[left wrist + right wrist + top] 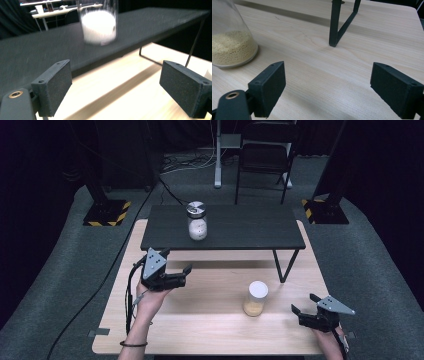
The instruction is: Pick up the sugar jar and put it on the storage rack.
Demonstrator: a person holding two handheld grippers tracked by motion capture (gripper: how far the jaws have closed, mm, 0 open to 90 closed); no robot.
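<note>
Overhead arrangement of 2 hand-held grippers at a light wooden table [210, 320] carrying a low black shelf [240, 227] on thin metal legs. The left gripper [186, 272] is held above the tabletop just in front of the shelf's near edge, pointing toward the right; its jaws stand released and wide apart with nothing between them. In the left gripper view, the black pads [53, 87] frame bare wood, and a glass jar of white grains [99, 26], blurred, stands ahead on the shelf. From above, this jar [197, 221] has a metal lid and sits on the left part of the shelf, apart from the gripper. The right gripper [302, 306] rests low at the table's near right corner, jaws likewise released and holding nothing. A white-lidded jar of yellow grains [256, 298] stands on the tabletop near it, to its left, untouched; its base appears in the right gripper view [232, 42], beside a shelf leg [335, 23].
</note>
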